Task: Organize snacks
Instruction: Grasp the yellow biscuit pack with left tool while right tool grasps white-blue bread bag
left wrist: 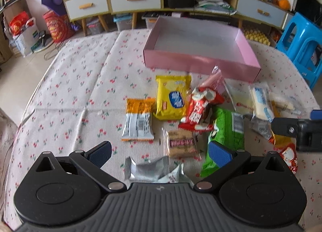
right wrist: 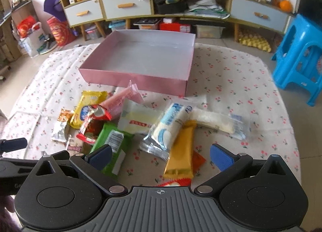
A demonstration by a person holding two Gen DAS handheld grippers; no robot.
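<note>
An empty pink box (left wrist: 193, 63) (right wrist: 132, 79) stands at the far side of the table. Several snack packs lie in front of it: a yellow pack (left wrist: 173, 97) (right wrist: 84, 111), a red pack (left wrist: 198, 109) (right wrist: 90, 125), a green pack (left wrist: 225, 131) (right wrist: 112, 143), a brown biscuit pack (left wrist: 181, 143), a silver pack (left wrist: 149, 168), a white-blue pack (right wrist: 167, 129) and a gold stick pack (right wrist: 181, 151). My left gripper (left wrist: 161, 153) is open above the biscuit and silver packs. My right gripper (right wrist: 161, 156) is open above the gold stick pack.
The table wears a cherry-print cloth (left wrist: 80, 91). A blue plastic stool (right wrist: 297, 58) stands at the right. A low cabinet with drawers (right wrist: 128, 8) runs along the back wall, with bags (left wrist: 56, 28) on the floor at the left. The right gripper's body shows in the left wrist view (left wrist: 301, 133).
</note>
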